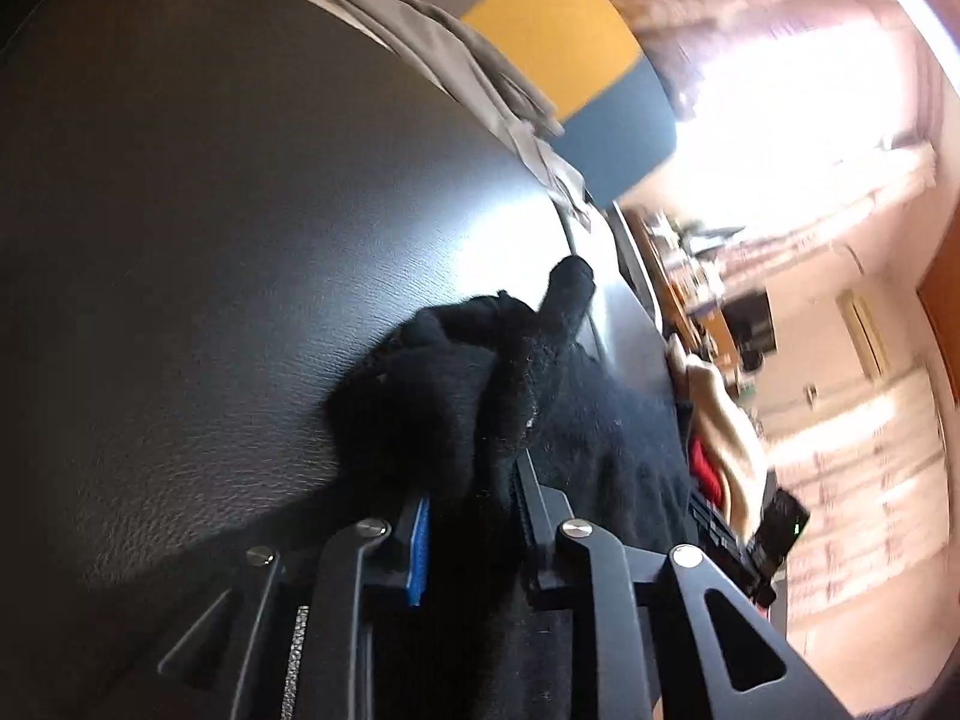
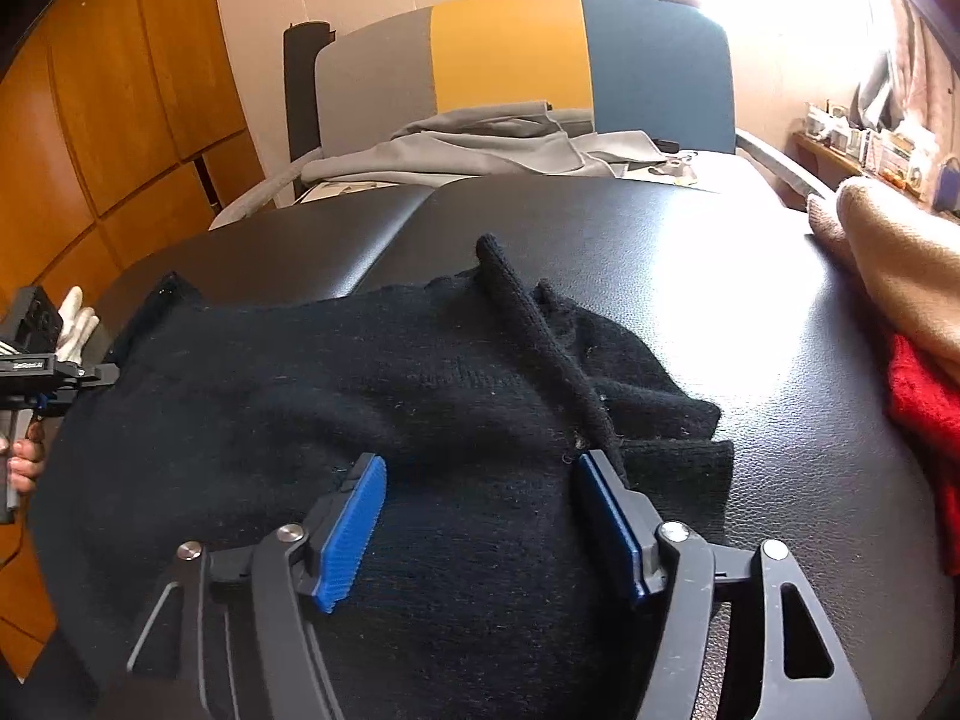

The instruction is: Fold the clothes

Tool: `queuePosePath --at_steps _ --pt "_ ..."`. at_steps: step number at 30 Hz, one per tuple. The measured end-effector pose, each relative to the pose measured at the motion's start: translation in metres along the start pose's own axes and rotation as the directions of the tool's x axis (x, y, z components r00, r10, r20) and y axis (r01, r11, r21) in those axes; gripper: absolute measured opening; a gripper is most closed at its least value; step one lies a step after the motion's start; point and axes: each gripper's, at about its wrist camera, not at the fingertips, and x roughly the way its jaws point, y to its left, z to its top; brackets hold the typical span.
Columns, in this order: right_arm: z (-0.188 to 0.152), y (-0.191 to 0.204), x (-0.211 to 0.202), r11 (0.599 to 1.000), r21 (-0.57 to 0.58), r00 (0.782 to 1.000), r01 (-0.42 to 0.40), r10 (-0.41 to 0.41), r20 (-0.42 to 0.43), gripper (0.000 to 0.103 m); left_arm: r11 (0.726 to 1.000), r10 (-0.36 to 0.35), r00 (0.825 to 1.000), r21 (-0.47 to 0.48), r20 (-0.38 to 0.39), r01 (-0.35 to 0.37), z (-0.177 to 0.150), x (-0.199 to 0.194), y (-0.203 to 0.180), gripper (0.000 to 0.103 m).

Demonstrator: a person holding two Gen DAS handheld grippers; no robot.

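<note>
Both wrist views, perhaps tilted, closely share the black sweater (image 2: pixel 420 372).

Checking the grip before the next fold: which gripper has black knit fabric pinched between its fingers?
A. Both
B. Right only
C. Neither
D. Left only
D. The left gripper is closed on a bunch of the black sweater, while the right gripper stands open above it.

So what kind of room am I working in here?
Probably a lived-in home room, not a lab. A black sweater lies on a black leather-look table, a grey, yellow and blue chair stands behind, and wooden cabinet doors line one wall.
</note>
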Motion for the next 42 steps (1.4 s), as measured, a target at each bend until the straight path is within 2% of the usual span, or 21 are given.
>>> queuePosePath --at_steps 5,8,11,16,19,23,25,27,28,30,34,38,42 --pt "0.001 0.003 0.000 1.000 -0.015 1.000 -0.016 0.015 -0.010 0.075 0.996 0.082 0.996 -0.033 0.038 -0.081 0.016 -0.012 0.001 0.016" --pt "0.009 0.007 -0.002 0.994 -0.041 0.993 -0.103 0.100 -0.058 0.075 0.990 0.140 0.989 -0.012 0.045 -0.140 0.026 -0.025 -0.003 0.016" --pt "0.020 0.017 -0.015 0.975 -0.135 0.982 -0.178 0.166 -0.096 0.068 0.983 0.181 0.981 0.006 0.069 -0.182 0.039 -0.045 -0.007 0.015" --pt "0.040 0.039 -0.031 0.908 -0.299 0.953 -0.294 0.256 -0.160 0.060 0.969 0.237 0.969 0.057 0.068 -0.241 0.053 -0.072 -0.028 0.016" --pt "0.050 0.056 -0.037 0.853 -0.374 0.930 -0.364 0.310 -0.200 0.058 0.968 0.235 0.970 0.080 0.066 -0.239 0.053 -0.081 -0.049 0.016" --pt "0.056 0.077 -0.025 0.772 -0.475 0.904 -0.422 0.318 -0.285 0.056 0.977 0.190 0.980 0.089 0.060 -0.195 0.049 -0.087 -0.079 0.016" --pt "0.055 0.080 -0.005 0.748 -0.492 0.886 -0.445 0.290 -0.361 0.055 0.985 0.147 0.988 0.086 0.055 -0.151 0.047 -0.090 -0.094 0.016" --pt "0.048 0.078 0.017 0.736 -0.512 0.874 -0.443 0.229 -0.428 0.052 0.992 0.092 0.994 0.078 0.053 -0.096 0.045 -0.091 -0.114 0.015" --pt "0.044 0.075 0.027 0.735 -0.519 0.871 -0.437 0.201 -0.448 0.052 0.995 0.066 0.996 0.075 0.057 -0.070 0.044 -0.090 -0.124 0.015" --pt "0.044 0.068 0.032 0.736 -0.499 0.864 -0.457 0.232 -0.447 0.051 0.998 0.012 0.998 0.066 0.060 -0.016 0.040 -0.089 -0.144 0.015" --pt "0.040 0.059 0.035 0.757 -0.468 0.870 -0.456 0.269 -0.412 0.051 0.994 -0.097 0.993 0.052 0.065 0.094 0.026 -0.076 -0.190 0.015" --pt "0.035 0.052 0.034 0.781 -0.423 0.874 -0.460 0.312 -0.373 0.052 0.989 -0.143 0.988 0.039 0.052 0.141 0.015 -0.047 -0.228 0.016" --pt "0.031 0.046 0.032 0.802 -0.379 0.875 -0.463 0.345 -0.338 0.052 0.989 -0.149 0.989 0.013 0.020 0.149 0.007 0.000 -0.259 0.016"
